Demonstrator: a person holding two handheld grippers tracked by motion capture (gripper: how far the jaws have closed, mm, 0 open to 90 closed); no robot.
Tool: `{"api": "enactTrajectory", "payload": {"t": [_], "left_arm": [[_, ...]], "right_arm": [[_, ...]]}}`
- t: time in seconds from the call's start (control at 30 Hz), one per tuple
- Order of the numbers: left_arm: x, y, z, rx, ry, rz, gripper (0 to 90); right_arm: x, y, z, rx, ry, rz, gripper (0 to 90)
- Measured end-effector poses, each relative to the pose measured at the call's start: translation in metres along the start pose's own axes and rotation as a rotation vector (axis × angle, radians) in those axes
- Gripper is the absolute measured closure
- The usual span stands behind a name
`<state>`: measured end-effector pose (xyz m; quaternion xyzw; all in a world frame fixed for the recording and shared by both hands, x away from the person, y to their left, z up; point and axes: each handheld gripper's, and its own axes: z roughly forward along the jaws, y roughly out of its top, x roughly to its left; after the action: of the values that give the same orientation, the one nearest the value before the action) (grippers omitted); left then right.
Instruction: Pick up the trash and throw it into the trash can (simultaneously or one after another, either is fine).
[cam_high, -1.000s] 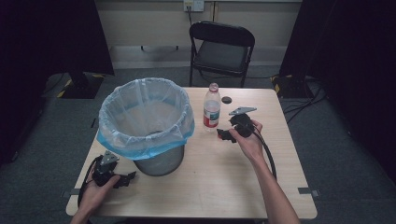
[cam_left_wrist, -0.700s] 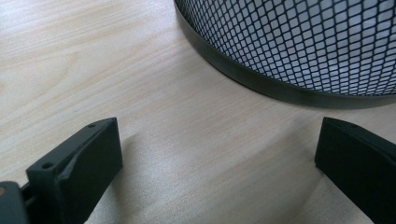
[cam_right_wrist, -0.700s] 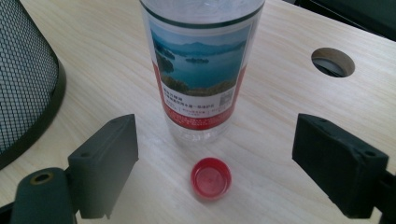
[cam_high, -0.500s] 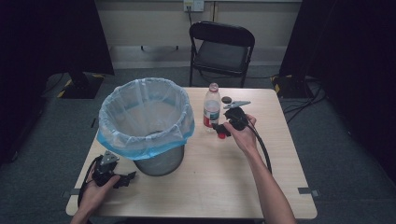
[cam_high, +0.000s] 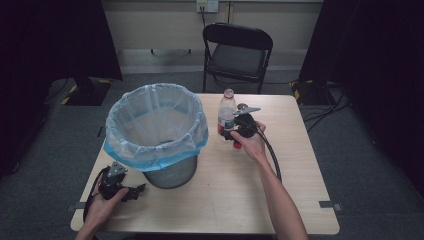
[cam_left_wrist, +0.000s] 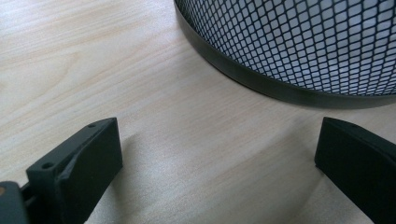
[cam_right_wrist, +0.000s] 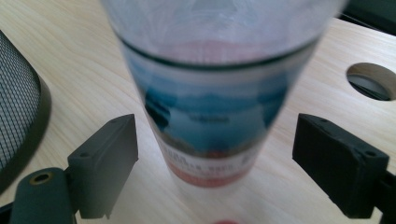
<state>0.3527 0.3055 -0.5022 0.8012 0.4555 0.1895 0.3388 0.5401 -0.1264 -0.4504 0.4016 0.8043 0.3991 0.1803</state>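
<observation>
Right claw (cam_high: 227, 134): spread wide, its jaws on both sides of the clear plastic bottle with red and blue label (cam_high: 226, 116), not touching it.
Left claw (cam_high: 138, 190): spread, low over the pale wooden worktop (cam_high: 290, 165), pointing to the bin's base.
Bottle: upright, at 3 o'clock of the black mesh bin with blue liner (cam_high: 156, 131).
Bin: near the worktop's 9 o'clock side.

Black screw-holed grippers (cam_right_wrist: 210, 168), trailing cables
</observation>
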Motion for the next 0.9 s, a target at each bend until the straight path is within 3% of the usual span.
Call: {"api": "enactTrajectory", "payload": {"t": [0.23,0.27,0.3,0.5,0.9], "left_arm": [[0.000,0.000,0.000,-0.001,0.002,0.000,0.2],[0.000,0.000,0.000,0.000,0.002,0.000,0.2],[0.000,0.000,0.000,-0.001,0.002,-0.001,0.2],[0.000,0.000,0.000,0.000,0.000,0.000,0.2],[0.000,0.000,0.000,-0.002,-0.002,-0.001,0.2]], "right_arm": [[0.002,0.006,0.011,-0.016,-0.028,-0.011,15.7],[0.002,0.005,0.012,-0.013,-0.031,-0.011,17.0],[0.001,0.004,0.015,-0.012,-0.027,-0.004,24.6],[0.000,0.003,0.016,-0.014,-0.036,0.003,28.7],[-0.006,0.003,-0.002,-0.024,-0.010,0.037,29.3]]}}
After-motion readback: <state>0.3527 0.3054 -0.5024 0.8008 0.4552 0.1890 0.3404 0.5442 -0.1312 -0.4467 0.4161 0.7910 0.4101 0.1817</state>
